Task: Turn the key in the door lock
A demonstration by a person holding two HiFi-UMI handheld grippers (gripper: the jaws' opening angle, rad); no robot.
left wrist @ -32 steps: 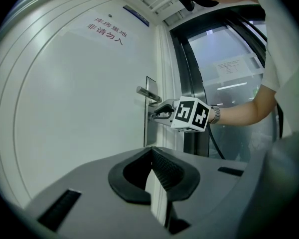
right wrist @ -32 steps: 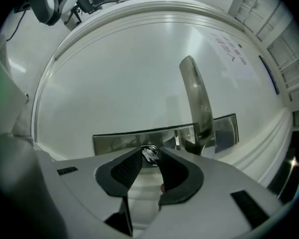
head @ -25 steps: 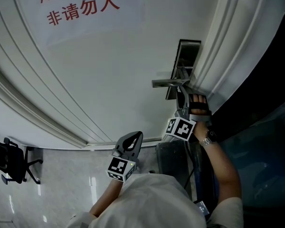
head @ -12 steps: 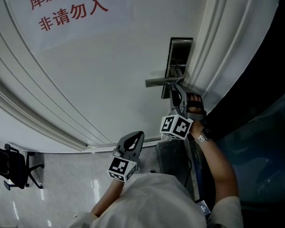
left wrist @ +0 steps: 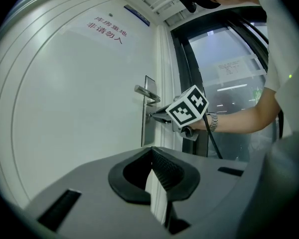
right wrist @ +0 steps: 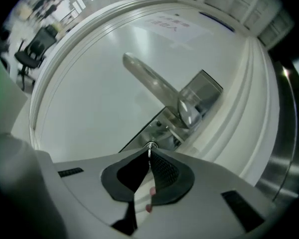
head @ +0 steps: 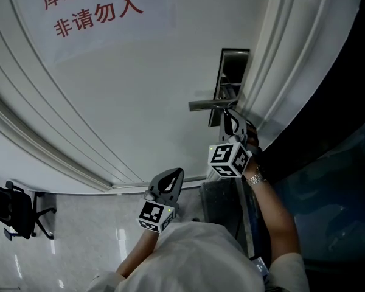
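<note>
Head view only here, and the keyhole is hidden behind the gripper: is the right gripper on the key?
Observer: Yes. In the right gripper view, the jaws of the right gripper have just been closing and pinch the key at their tips.
Operator: Where is the key?
Observer: In the lock plate, just under the lever handle.
Operator: And the left gripper?
Observer: Its jaws are together, nothing between them, well short of the door.

Glossy metal lock plate [right wrist: 162, 128], matt white door [head: 140, 90] (smooth)
</note>
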